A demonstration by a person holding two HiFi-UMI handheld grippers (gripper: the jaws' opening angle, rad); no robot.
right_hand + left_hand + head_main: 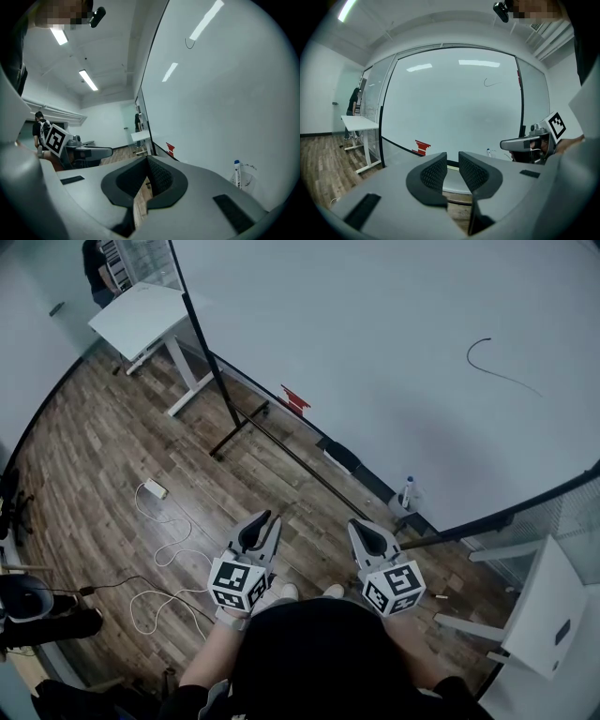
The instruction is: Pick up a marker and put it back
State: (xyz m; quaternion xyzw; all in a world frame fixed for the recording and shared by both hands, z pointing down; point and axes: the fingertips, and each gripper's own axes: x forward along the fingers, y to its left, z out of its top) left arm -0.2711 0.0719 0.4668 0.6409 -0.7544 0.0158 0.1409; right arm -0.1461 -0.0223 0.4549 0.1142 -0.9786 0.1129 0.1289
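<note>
**White board ahead, marker parked in its holder, both grippers empty**

Wood-plank floor (94, 456) fills the lower left of my head view, and the big whiteboard (375, 334) takes up the rest. I see both grippers held side by side just in front of the operator's body, pointing at the foot of the board.

The left gripper (262, 526) has its jaws parted by a narrow gap. In its own view I see only the board through that gap, with nothing between the pads. The right gripper (366, 531) has its fingertips brought together at the front, and nothing is caught between them.

The marker (408, 489) stands upright, blue cap on top, in a clear holder (247, 182) at the bottom edge of the board. It is between 1 and 2 o'clock from the right gripper and apart from it. In the right gripper view it sits at 3 o'clock of the jaws, untouched.

A red piece (294, 399) sticks to the board's lower edge at 12 o'clock from the left gripper. A black stroke (502, 371) curves across the board at 2 o'clock. A white desk (141, 315) stands at 11 o'clock, and a white cable (159, 549) loops on the floor at 9 o'clock.
</note>
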